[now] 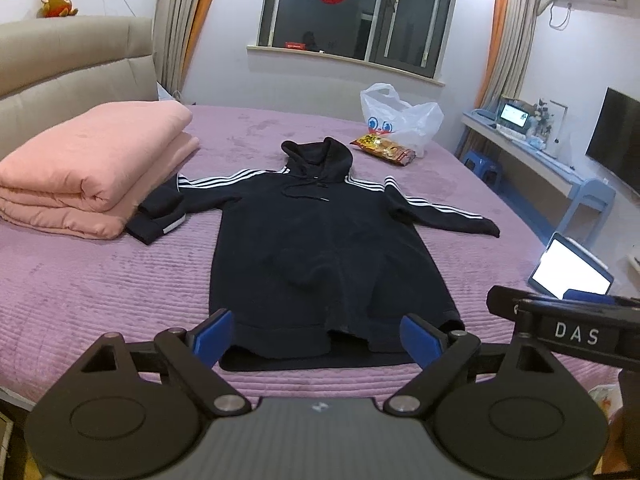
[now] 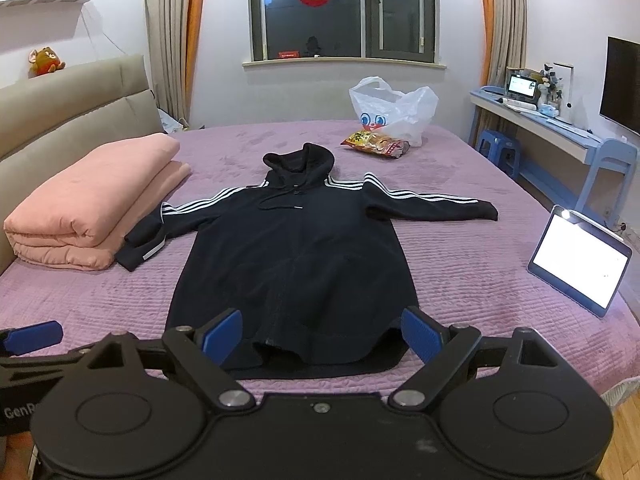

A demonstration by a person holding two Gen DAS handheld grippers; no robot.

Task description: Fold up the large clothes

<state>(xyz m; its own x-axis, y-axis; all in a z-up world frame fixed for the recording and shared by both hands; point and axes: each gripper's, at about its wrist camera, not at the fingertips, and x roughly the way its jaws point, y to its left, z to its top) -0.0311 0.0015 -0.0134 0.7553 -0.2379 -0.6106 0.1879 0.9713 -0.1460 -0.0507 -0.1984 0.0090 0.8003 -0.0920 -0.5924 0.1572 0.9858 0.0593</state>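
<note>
A black hoodie [image 1: 320, 240] [image 2: 288, 256] with white stripes along the sleeves lies flat on the purple bed, hood pointing toward the window and both sleeves spread out. Its left sleeve end [image 1: 158, 218] rests against the pink quilt. My left gripper [image 1: 320, 340] is open above the near hem, blue pads wide apart with nothing between them. My right gripper [image 2: 320, 338] is open too, just short of the same hem. In the left wrist view the right gripper's body shows at the right edge; in the right wrist view one blue left fingertip [image 2: 34, 336] shows at the left edge.
A folded pink quilt [image 1: 88, 172] [image 2: 92, 204] lies at the left by the headboard. A white plastic bag [image 1: 400, 118] [image 2: 394, 114] and a snack packet [image 1: 384, 148] [image 2: 376, 143] sit beyond the hood. A lit tablet [image 1: 570, 270] [image 2: 580, 266] stands at the bed's right edge.
</note>
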